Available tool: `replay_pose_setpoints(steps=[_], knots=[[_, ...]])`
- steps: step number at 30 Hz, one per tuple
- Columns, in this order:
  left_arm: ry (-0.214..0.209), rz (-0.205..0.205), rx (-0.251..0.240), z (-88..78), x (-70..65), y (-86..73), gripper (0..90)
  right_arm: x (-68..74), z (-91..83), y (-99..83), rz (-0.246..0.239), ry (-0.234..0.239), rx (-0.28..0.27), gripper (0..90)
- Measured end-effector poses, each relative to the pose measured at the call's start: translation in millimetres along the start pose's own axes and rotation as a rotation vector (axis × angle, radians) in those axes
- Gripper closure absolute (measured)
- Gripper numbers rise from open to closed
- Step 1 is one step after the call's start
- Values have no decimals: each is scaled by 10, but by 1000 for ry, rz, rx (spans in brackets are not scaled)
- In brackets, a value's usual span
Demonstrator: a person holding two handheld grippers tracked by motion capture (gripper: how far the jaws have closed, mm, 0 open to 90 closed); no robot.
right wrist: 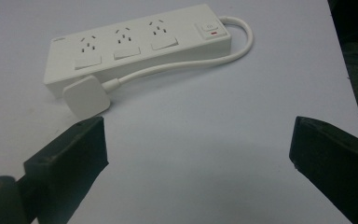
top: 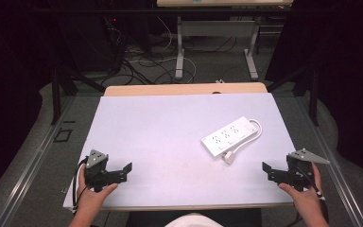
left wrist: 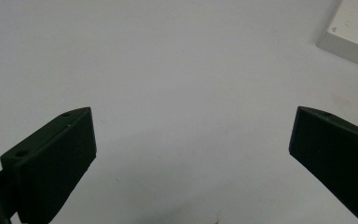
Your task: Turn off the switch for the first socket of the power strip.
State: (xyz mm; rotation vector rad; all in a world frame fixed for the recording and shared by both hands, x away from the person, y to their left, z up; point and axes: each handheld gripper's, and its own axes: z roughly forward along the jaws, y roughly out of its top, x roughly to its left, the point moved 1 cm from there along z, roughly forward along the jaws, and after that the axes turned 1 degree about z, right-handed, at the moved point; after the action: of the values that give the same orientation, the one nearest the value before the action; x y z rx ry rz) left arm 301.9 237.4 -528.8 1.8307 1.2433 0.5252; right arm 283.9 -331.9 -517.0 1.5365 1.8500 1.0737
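Dark room all round, with tangled cables [top: 142,61] on the floor and the metal legs of another table [top: 215,47] farther back. Nearer, a wooden table [top: 184,89] under a pale lavender sheet [top: 170,137] covering nearly all of its top. On the sheet, right of centre: a white power strip [top: 227,136] lying flat and set at a diagonal, with three socket groups in a row and a switch with a small red mark at one end, clear in the right gripper view [right wrist: 137,44]. From the switch end, a short white cord [right wrist: 186,63] looping out and running back along the strip's near side to a flat white plug [right wrist: 86,95], resting on the sheet just beside the strip's other end. At the near left edge of the table, the left gripper [top: 123,172] held in the person's left hand [top: 92,191], grey three-cornered plate on top, jaws spread wide over bare sheet [left wrist: 191,140] with nothing between them; only a corner of the strip [left wrist: 352,35] visible at the upper right of the left gripper view. At the near right edge, the right gripper [top: 270,171] in the right hand [top: 305,194], likewise spread wide and empty [right wrist: 198,149], pointing toward the plug and strip but well apart from both.
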Motion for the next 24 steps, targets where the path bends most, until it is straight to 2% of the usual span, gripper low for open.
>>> replay_pose_setpoints(steps=[3,4,8,9,10,12,13,17,20,24], knots=[[1,0,0,2,1,0,2,-37,30,-33,9,-16,-1,37],[1,0,0,2,1,0,2,-61,34,-40,-5,-16,7,38],[-1,-3,0,1,1,0,2,-87,64,-67,16,-33,0,40],[-1,-2,0,0,3,0,2,-95,58,-72,20,-26,12,40],[0,-3,-4,1,5,-1,2,-99,72,-79,26,-39,-4,42],[0,-1,-5,1,7,0,2,-119,69,-88,30,-28,10,44],[0,-1,-5,1,7,0,2,-127,86,-95,32,-39,-3,47],[-1,0,-2,-2,8,0,2,-160,105,-118,54,-37,29,52],[-1,-1,-5,-1,9,0,2,-183,132,-133,63,-53,23,55],[-2,0,-5,-2,10,1,2,-227,140,-148,69,-50,44,56]])
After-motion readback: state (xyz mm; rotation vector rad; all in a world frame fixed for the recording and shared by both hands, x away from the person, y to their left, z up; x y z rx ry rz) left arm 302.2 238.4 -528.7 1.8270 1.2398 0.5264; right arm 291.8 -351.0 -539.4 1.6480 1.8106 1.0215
